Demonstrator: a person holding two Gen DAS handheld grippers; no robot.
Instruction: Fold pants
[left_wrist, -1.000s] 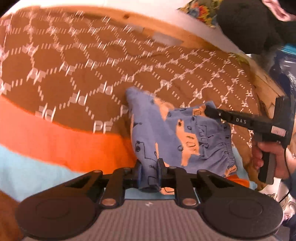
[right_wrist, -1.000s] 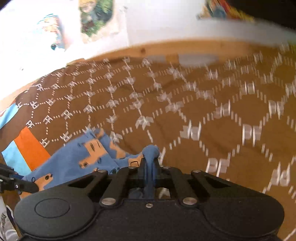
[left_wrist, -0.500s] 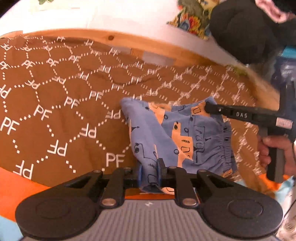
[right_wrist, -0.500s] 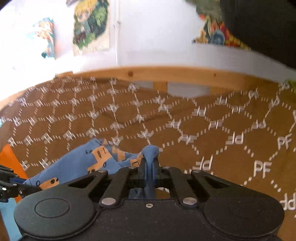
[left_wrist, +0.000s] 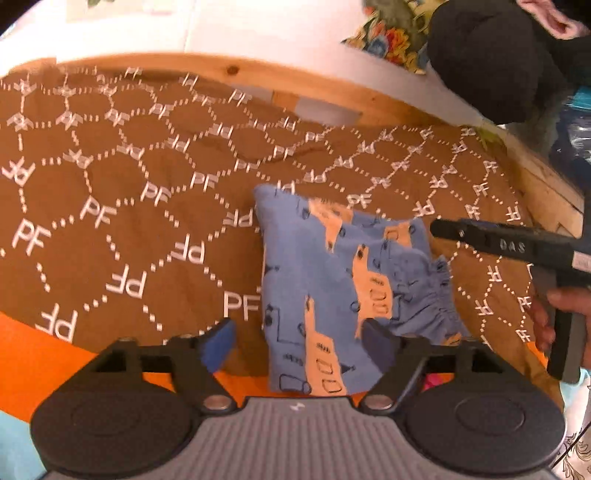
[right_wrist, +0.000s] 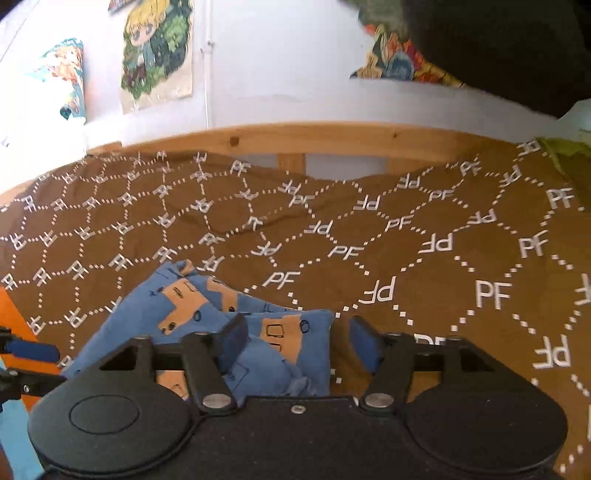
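Your left gripper (left_wrist: 301, 341) has its jaws spread wide, with the near end of the pants (left_wrist: 343, 291) lying between the two blue-padded fingers (left_wrist: 218, 341) and nothing pinched. Your right gripper (right_wrist: 295, 338) is just as wide apart, its fingers (right_wrist: 364, 341) straddling the corner of the pants (right_wrist: 207, 325) nearest it; the cloth sits slack there, touching neither pad that you can make out.

The pants are a blue pair printed with tan trucks, lying folded into a compact bundle on the brown bedspread (left_wrist: 129, 206) with its white "PF" lattice. The gathered waistband (left_wrist: 428, 295) faces your right gripper, which shows in the left wrist view as a black bar (left_wrist: 517, 245) reaching in just beside the bundle, with your hand (left_wrist: 561, 314) wrapped on its grip.

Nearer you, the bedspread turns to an orange band (left_wrist: 44, 365) and then pale blue. Beyond the bedspread runs the wooden bed frame (right_wrist: 332, 142), and behind it a white wall with cartoon posters (right_wrist: 159, 55).
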